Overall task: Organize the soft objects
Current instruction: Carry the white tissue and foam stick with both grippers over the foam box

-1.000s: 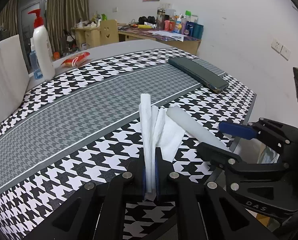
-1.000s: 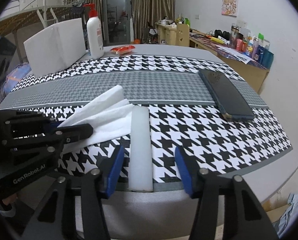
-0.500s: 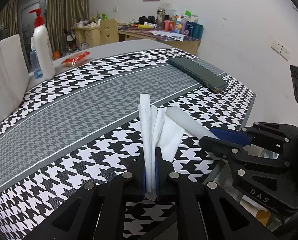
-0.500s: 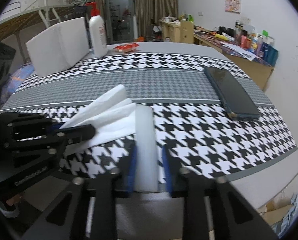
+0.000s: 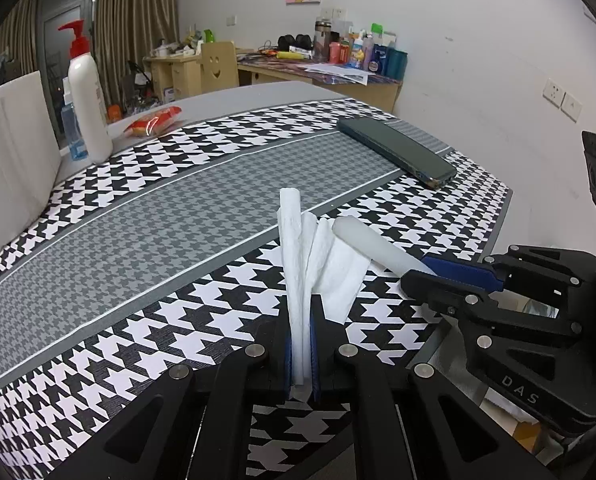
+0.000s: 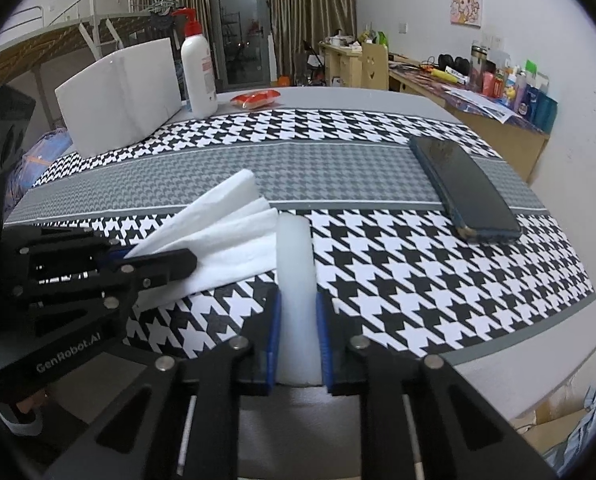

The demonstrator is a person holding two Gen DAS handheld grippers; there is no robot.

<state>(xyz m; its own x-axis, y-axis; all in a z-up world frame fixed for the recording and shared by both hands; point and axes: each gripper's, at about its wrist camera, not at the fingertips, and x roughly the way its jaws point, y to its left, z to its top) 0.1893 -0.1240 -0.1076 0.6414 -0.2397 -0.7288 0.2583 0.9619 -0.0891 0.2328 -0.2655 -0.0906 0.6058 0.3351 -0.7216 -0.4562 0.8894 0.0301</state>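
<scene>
A folded white paper tissue (image 5: 298, 264) lies on the houndstooth table mat (image 5: 146, 232) near its front edge; my left gripper (image 5: 299, 320) is shut on its near end. A white foam stick (image 6: 296, 264) lies beside the tissue, touching its right edge. My right gripper (image 6: 298, 308) is shut on the stick's near end. In the left wrist view the stick (image 5: 373, 246) and the right gripper (image 5: 449, 274) show at the right. In the right wrist view the tissue (image 6: 218, 232) and the left gripper (image 6: 150, 262) show at the left.
A dark phone (image 5: 397, 152) lies on the mat to the right. A white pump bottle (image 5: 88, 100), a blue bottle, a red snack packet (image 5: 154, 120) and a white foam block (image 6: 118, 96) stand at the back left. A cluttered desk (image 5: 317, 72) stands behind. The table edge is just below both grippers.
My right gripper has closed from open onto the near end of the foam stick. The left gripper has stayed shut on the tissue.
</scene>
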